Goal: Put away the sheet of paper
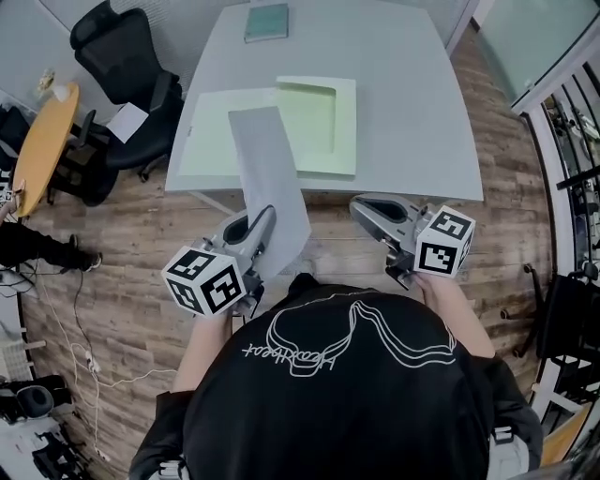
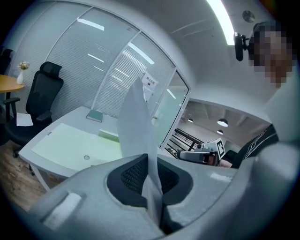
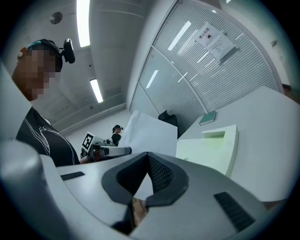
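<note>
A white sheet of paper (image 1: 267,178) stands up from my left gripper (image 1: 265,221), which is shut on its lower edge, in front of the table and above the floor. In the left gripper view the paper (image 2: 136,122) rises from between the pressed pads of the left gripper (image 2: 151,174). My right gripper (image 1: 364,208) is level with it to the right, shut with nothing in it. From the right gripper (image 3: 146,169) I see the paper (image 3: 150,131) and the left gripper (image 3: 105,150) beyond. A light green folder (image 1: 319,122) lies open on the white table (image 1: 412,112).
A green book (image 1: 267,21) lies at the table's far edge. A black office chair (image 1: 127,56) and a round wooden table (image 1: 37,141) stand to the left. Cables lie on the wooden floor (image 1: 84,356) at lower left. A glass railing (image 1: 572,141) runs on the right.
</note>
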Tool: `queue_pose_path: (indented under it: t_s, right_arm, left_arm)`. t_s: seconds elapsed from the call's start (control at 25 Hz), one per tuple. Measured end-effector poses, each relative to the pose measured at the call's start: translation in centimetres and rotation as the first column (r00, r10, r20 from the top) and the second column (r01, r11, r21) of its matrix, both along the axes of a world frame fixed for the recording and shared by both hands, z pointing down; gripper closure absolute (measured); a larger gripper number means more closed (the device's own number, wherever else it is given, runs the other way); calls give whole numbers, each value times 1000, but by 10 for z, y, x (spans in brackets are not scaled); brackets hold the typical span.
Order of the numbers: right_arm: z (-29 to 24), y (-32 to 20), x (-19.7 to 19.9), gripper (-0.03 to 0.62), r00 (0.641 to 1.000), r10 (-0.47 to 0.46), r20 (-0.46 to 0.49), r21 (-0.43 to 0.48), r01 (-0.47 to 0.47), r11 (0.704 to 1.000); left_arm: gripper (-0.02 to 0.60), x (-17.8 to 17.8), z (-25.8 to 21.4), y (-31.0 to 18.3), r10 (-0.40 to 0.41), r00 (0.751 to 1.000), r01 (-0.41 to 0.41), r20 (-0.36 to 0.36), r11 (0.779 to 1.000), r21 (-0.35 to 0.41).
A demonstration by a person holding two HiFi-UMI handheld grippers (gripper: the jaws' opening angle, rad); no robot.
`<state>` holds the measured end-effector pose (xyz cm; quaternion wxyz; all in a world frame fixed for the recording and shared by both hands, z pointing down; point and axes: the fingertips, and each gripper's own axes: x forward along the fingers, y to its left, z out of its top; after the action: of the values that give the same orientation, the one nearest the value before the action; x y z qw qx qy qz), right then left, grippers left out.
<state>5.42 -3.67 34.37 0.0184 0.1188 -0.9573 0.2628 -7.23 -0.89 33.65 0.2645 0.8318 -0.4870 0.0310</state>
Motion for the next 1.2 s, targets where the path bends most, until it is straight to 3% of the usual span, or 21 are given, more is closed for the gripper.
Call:
queue_pose_path:
  t_s: [0.32, 0.6, 1.2]
  right_arm:
    - [-7, -48, -52, 586, 998, 58, -9, -10, -58, 998]
    - [1, -71, -73, 586, 994, 107, -11, -26, -107, 994]
    - [14, -84, -80, 586, 985, 168, -25, -65, -169, 983]
  left_arm:
    - [571, -62, -5, -56, 52, 999, -52, -11, 999, -12]
    - [571, -102, 7, -84, 76, 997, -76, -2, 997, -32]
    - [571, -156, 28, -121, 48, 999, -46, 17, 996, -76]
